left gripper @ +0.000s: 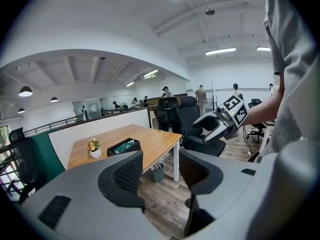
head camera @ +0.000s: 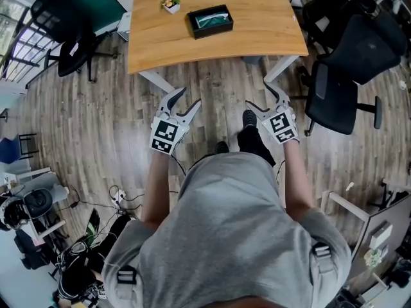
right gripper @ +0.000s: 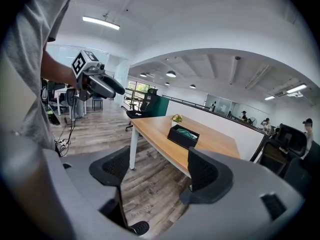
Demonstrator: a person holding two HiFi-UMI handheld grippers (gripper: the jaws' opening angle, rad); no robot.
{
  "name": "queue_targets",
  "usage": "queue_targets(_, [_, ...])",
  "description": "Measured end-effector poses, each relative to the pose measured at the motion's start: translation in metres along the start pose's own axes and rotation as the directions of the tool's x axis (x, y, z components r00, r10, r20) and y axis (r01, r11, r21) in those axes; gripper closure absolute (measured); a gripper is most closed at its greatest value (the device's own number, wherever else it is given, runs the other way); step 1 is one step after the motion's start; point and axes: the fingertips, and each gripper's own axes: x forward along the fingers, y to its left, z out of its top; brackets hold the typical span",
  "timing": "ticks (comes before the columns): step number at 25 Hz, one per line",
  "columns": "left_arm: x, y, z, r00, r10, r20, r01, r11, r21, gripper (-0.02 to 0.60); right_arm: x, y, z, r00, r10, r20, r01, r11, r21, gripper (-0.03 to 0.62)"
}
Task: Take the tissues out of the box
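A black open box (head camera: 210, 20) with greenish tissues inside sits on the wooden table (head camera: 257, 24), near its middle; the same box (left gripper: 123, 146) shows in the left gripper view, and the box (right gripper: 183, 135) in the right gripper view too. My left gripper (head camera: 187, 96) and right gripper (head camera: 258, 95) hang over the floor, short of the table's near edge, well apart from the box. Both stand open with nothing between their jaws. From the left gripper view the right gripper (left gripper: 206, 123) shows at the right; from the right gripper view the left gripper (right gripper: 114, 87) shows at the left.
A small potted flower (head camera: 171, 1) stands on the table left of the box. Black office chairs stand at the right (head camera: 337, 95) and the far left (head camera: 70, 50). The person's feet (head camera: 249, 119) rest on the wooden floor below the grippers. Cables and gear (head camera: 83, 262) lie at the lower left.
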Motion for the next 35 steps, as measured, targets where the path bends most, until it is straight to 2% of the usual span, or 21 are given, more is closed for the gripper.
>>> queue_targets(8, [0.033,0.01,0.006,0.999,0.014,-0.04,-0.014,1.0,-0.009,0.341,0.021,-0.034,-0.012,1.0,0.025,-0.001,-0.025,0.999,0.034,0.222])
queue_targets(21, [0.102,0.037,0.04,0.995,0.083,-0.052,-0.085,0.995,-0.049,0.341,0.064,-0.112,-0.016,0.993,0.119,-0.008,-0.119,0.993,0.0,0.226])
queue_targets(35, [0.131,0.055,0.051,0.977,0.199,-0.078,-0.209,0.968,-0.14,0.341,0.102,-0.158,-0.009,0.969,0.246,-0.004,-0.246,0.967,-0.061,0.23])
